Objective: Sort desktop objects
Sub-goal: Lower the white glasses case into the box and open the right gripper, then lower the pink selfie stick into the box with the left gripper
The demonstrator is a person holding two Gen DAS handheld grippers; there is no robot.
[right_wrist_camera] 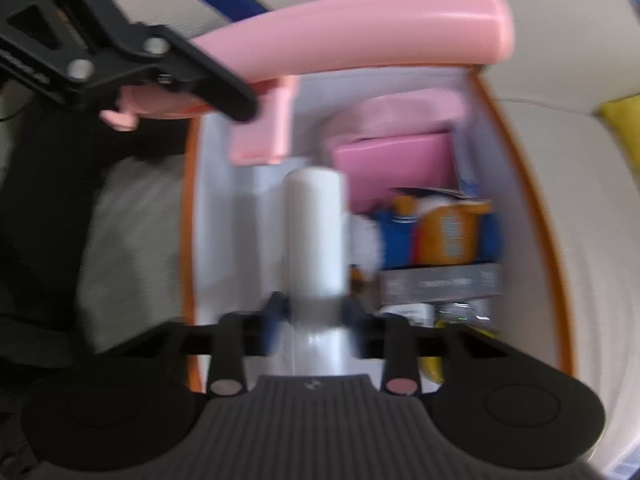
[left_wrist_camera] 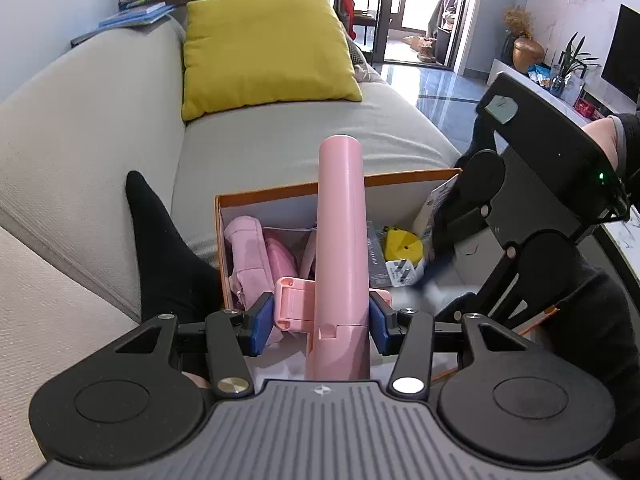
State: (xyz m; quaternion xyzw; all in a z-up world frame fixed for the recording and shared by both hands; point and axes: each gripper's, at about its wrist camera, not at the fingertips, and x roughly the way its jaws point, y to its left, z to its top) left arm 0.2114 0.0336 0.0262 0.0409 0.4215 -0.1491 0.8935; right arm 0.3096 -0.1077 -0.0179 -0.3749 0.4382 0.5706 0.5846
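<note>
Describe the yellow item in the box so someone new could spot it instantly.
On the grey sofa sits an orange-edged box with white inner walls. Inside, right of the pink stick held by the left tool, lies a small yellow wedge-shaped piece. It is the only yellow thing there; its neighbours are pink or grey.

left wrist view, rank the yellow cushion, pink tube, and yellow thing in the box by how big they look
1. yellow cushion, largest in the picture.
2. pink tube, held in the left gripper; it sits very near the camera, so its true size against the cushion is unsure.
3. yellow thing in the box, plainly smallest.
</note>
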